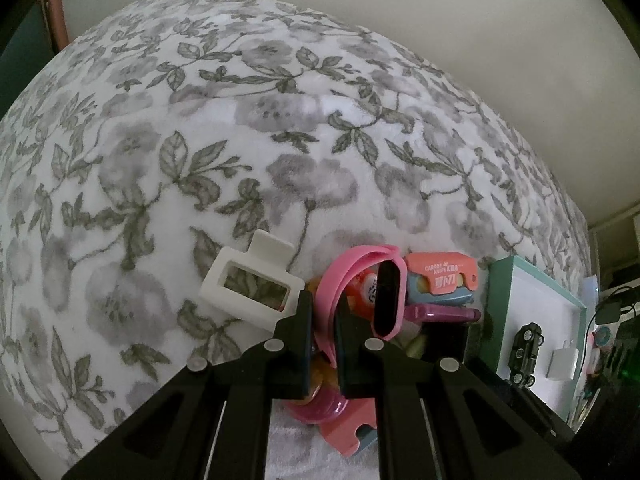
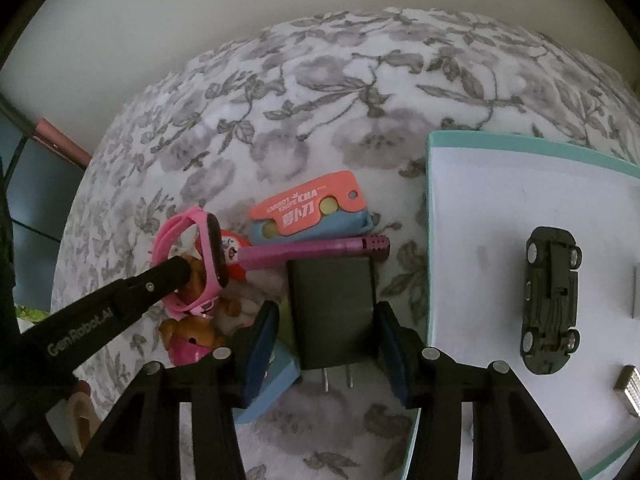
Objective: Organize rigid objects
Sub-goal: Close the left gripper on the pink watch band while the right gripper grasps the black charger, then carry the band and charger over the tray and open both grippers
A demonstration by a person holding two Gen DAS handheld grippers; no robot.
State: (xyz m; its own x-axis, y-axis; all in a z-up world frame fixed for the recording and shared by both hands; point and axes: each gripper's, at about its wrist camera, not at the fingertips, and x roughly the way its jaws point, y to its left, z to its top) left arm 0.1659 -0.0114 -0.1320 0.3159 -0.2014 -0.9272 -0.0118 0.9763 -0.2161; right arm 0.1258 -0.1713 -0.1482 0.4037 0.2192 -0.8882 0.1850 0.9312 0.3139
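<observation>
Our left gripper (image 1: 323, 320) pinches the strap of the pink watch (image 1: 362, 276), which sits on the toy pile on the flowered blanket (image 1: 160, 140). Our right gripper (image 2: 326, 344) is spread around the black charger (image 2: 332, 300), beside the teal tray (image 2: 430, 240).

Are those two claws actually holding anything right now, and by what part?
The left claw grips the pink watch by its strap. The right claw straddles the black charger near its pronged end, but is open, so nothing is held.
</observation>
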